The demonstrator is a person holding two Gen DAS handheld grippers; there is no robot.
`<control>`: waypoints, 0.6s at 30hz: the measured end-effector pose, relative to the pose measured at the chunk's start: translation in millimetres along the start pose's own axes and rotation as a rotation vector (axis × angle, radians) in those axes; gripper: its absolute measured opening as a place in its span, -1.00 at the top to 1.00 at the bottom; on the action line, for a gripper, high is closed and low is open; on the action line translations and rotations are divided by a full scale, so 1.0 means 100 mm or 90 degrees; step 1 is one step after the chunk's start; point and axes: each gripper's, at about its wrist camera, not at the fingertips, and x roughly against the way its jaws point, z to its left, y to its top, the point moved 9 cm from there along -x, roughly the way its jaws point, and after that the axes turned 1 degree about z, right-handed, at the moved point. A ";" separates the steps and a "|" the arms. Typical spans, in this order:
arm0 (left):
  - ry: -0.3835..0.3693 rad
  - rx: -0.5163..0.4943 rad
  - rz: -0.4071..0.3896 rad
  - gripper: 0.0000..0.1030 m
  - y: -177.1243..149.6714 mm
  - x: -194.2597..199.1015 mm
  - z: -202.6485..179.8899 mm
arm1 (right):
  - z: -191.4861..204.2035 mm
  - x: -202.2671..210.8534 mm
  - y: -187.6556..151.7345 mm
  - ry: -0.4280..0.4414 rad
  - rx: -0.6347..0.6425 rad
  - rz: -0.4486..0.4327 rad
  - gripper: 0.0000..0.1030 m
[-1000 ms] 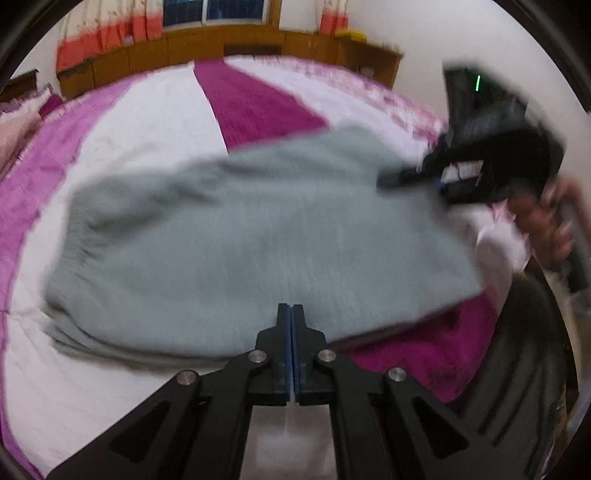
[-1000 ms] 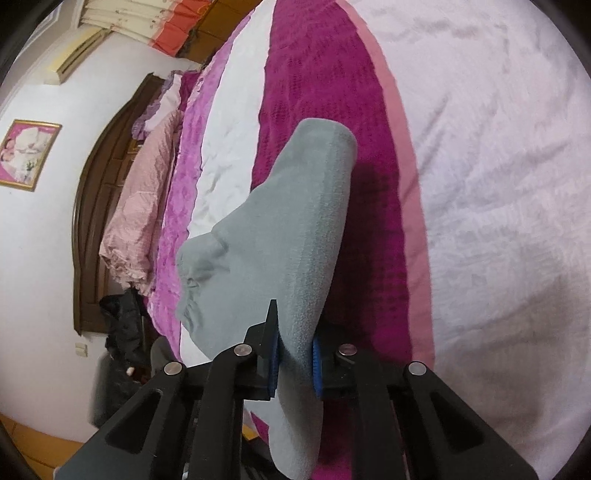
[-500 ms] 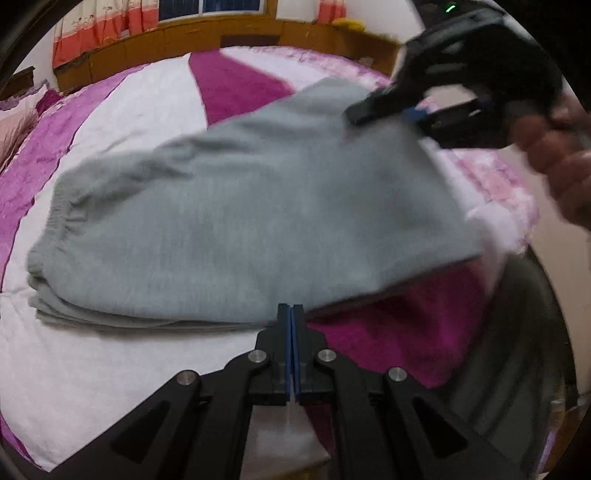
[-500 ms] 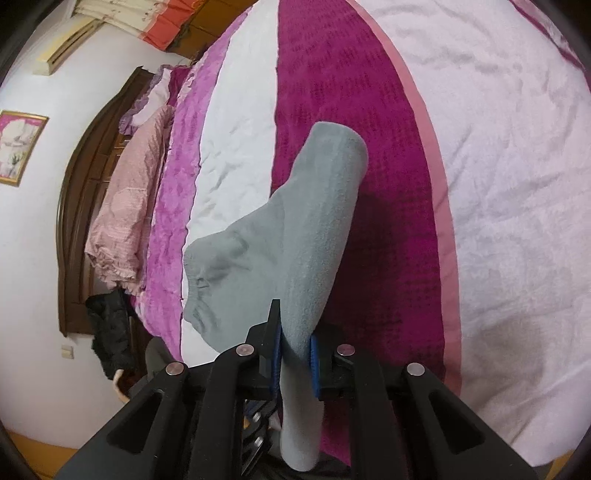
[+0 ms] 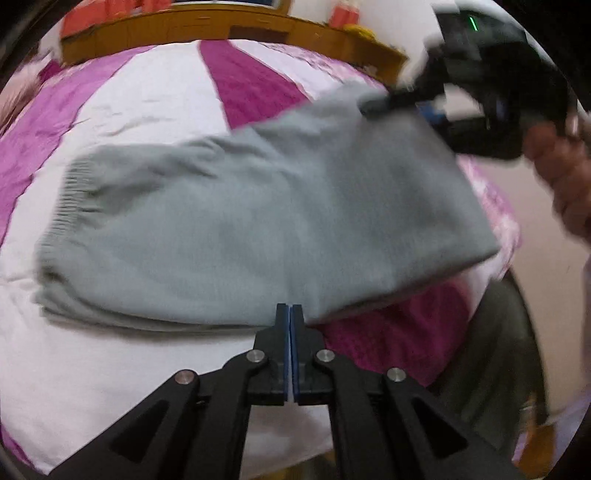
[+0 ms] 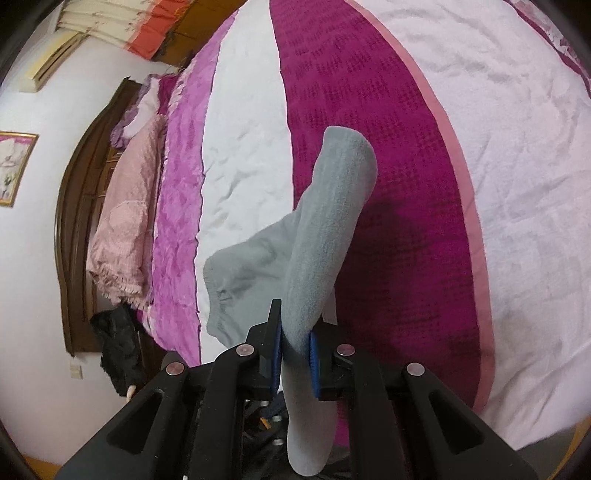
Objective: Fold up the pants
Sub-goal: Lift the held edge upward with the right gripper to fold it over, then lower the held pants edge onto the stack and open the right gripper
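Observation:
The grey pants [image 5: 258, 221] lie folded lengthwise on the bed, waistband at the left and legs toward the right. My left gripper [image 5: 290, 314] is shut at the pants' near edge; its fingertips touch the cloth, and I cannot tell if any is pinched. My right gripper [image 6: 295, 334] is shut on the grey pants [image 6: 325, 229] at the leg end and holds that end lifted off the bed. The right gripper also shows in the left wrist view [image 5: 424, 107], at the far right corner of the pants, held by a hand.
The bed cover [image 6: 406, 147] has magenta, white and pink stripes. A pink quilt [image 6: 125, 221] and dark wooden headboard [image 6: 74, 221] are at the far left. A wooden cabinet [image 5: 221, 26] lines the far wall. The bed's edge and dark floor [image 5: 498, 350] are at right.
My right gripper has carried the leg end of the pants slightly further up and over the bed. My left gripper has stayed shut at the near edge.

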 end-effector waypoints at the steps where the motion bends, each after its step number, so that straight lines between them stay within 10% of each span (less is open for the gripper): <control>1: -0.003 0.013 -0.007 1.00 0.06 0.10 0.07 | 0.03 0.00 0.00 -0.006 -0.006 0.002 0.90; 18: 0.019 0.093 -0.062 0.98 0.36 0.76 1.12 | 0.89 -0.70 0.12 -0.288 -0.003 0.079 0.90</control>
